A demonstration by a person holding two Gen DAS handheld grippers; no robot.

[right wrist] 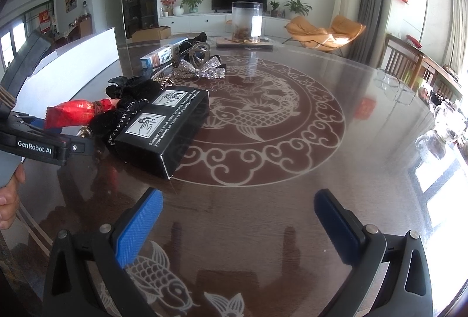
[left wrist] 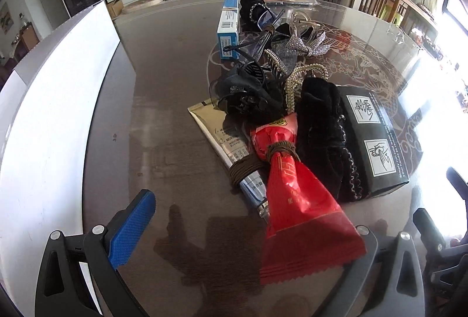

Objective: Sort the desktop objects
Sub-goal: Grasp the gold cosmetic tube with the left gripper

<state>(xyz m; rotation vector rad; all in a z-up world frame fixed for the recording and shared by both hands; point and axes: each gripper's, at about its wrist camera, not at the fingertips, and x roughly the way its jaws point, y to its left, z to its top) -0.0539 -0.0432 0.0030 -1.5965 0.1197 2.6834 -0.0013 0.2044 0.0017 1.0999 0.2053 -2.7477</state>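
A pile of small objects lies on the glass table [right wrist: 292, 165]. Nearest is a red packet [left wrist: 298, 214] tied with a brown hair band. Its tail lies over the right finger of my left gripper [left wrist: 251, 217], which stands wide open with only the blue left pad [left wrist: 131, 229] showing. Beside the packet lie a gold and silver tube [left wrist: 222, 141], a black velvet scrunchie [left wrist: 321, 127] and a black printed box [left wrist: 374, 138]. Behind them are black hair clips [left wrist: 245, 94], a silver glitter bow [left wrist: 298, 45] and a blue-white carton [left wrist: 229, 30]. My right gripper [right wrist: 238, 200] hovers open over bare table, right of the black box [right wrist: 166, 127].
A white open box [left wrist: 52, 112] stands along the table's left side. A clear jar [right wrist: 247, 21] with dark contents sits at the far edge. A hand [right wrist: 8, 200] holds the left gripper's handle. Wooden chairs [right wrist: 409, 62] and glassware [right wrist: 444, 124] are at the right.
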